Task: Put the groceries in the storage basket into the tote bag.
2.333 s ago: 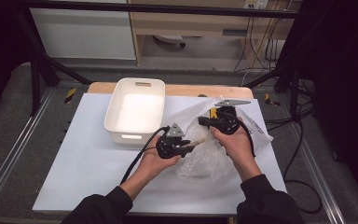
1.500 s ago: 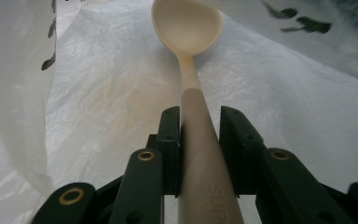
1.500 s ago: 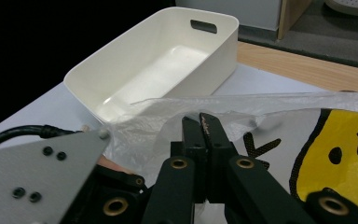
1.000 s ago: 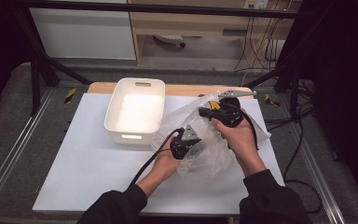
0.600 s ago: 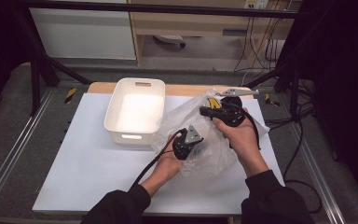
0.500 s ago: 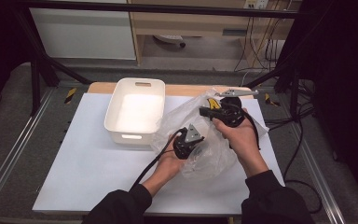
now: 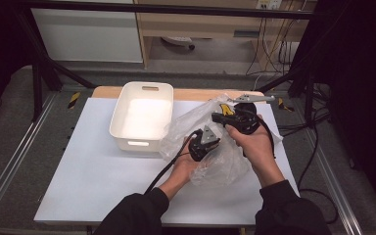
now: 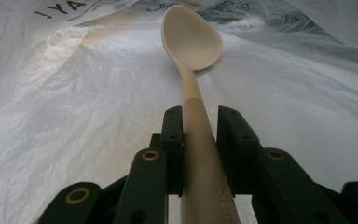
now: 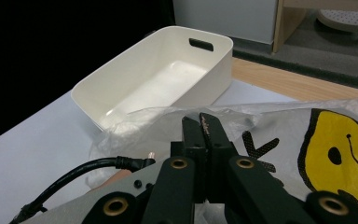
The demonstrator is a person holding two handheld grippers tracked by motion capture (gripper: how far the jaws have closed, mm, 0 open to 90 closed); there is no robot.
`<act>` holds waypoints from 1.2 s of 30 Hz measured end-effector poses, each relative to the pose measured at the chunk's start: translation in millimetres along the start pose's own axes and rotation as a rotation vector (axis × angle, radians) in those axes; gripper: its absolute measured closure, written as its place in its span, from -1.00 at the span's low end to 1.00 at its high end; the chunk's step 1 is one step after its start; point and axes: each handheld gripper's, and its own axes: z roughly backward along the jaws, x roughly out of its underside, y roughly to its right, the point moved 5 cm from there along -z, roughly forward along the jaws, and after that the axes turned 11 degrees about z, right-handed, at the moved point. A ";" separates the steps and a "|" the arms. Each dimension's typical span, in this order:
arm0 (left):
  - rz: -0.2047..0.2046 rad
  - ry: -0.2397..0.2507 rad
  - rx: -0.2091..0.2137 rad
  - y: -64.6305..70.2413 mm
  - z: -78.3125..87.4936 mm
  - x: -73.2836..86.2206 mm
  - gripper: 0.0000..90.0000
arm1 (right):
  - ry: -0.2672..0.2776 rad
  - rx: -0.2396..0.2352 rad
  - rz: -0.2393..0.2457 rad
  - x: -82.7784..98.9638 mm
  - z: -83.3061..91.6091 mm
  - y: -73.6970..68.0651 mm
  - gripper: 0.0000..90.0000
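A crumpled clear plastic bag (image 7: 227, 161) with a yellow smiley print (image 9: 342, 140) lies on the white table, right of the bin. My left gripper (image 8: 199, 140) reaches inside the bag and is shut on the handle of a beige spoon (image 8: 193, 39), whose bowl points away from the jaws. In the high view the left gripper (image 7: 206, 142) sits at the bag's mouth. My right gripper (image 7: 216, 116) holds the bag's upper edge raised, its jaws pressed together on the film (image 9: 207, 133).
A white rectangular bin (image 7: 142, 115) with handle slots stands empty at the back left of the bag (image 9: 158, 79). The table surface (image 7: 88, 181) spreads wide to the left and front. Cables (image 7: 169, 169) trail from both grippers.
My left hand has moved right, from beside the bag into its mouth. The right hand has stayed in place, holding the bag's edge up.
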 end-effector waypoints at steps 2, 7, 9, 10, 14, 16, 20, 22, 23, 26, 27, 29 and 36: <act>0.006 -0.004 0.013 -4.1 -1.5 0.9 0.60 | -0.005 -0.001 0.000 2.4 -1.0 0.5 1.00; 0.029 -0.016 0.031 -9.0 -4.9 6.6 0.59 | -0.006 -0.004 -0.003 4.0 -2.3 -0.2 1.00; 0.000 -0.024 0.019 -10.6 -7.0 10.0 0.59 | -0.005 -0.004 -0.001 3.6 -2.3 -0.1 1.00; -0.012 -0.035 0.014 -11.2 -8.0 11.8 0.58 | -0.006 -0.004 -0.001 3.6 -2.3 0.0 1.00; -0.011 -0.036 0.007 -12.8 -11.2 13.8 0.58 | -0.008 -0.006 0.000 4.0 -2.9 -0.6 1.00; -0.017 -0.042 -0.001 -14.0 -12.1 15.3 0.58 | -0.012 -0.008 -0.002 4.5 -3.5 -1.4 1.00; -0.032 -0.144 -0.017 -18.0 -18.8 28.8 0.58 | -0.015 -0.008 -0.001 5.7 -4.8 -1.0 1.00; -0.045 -0.178 -0.012 -14.9 -20.3 31.9 0.58 | -0.015 -0.010 -0.002 6.3 -5.3 -1.2 1.00; -0.054 -0.182 -0.010 -14.0 -19.8 31.9 0.59 | -0.015 -0.011 -0.001 6.5 -5.7 -1.5 1.00; -0.055 -0.192 -0.014 -15.5 -19.6 32.0 0.58 | -0.018 -0.013 -0.002 7.5 -7.6 -2.1 1.00; -0.032 -0.176 -0.018 -15.6 -20.5 31.7 0.58 | -0.019 -0.015 -0.001 7.8 -7.8 -2.2 1.00; -0.005 -0.187 -0.005 -15.5 -18.9 32.5 0.55 | -0.020 -0.015 -0.003 8.3 -8.3 -2.8 1.00; -0.076 -0.176 -0.071 -8.3 -5.5 37.8 0.13 | -0.023 -0.015 -0.013 11.6 -9.8 -0.4 1.00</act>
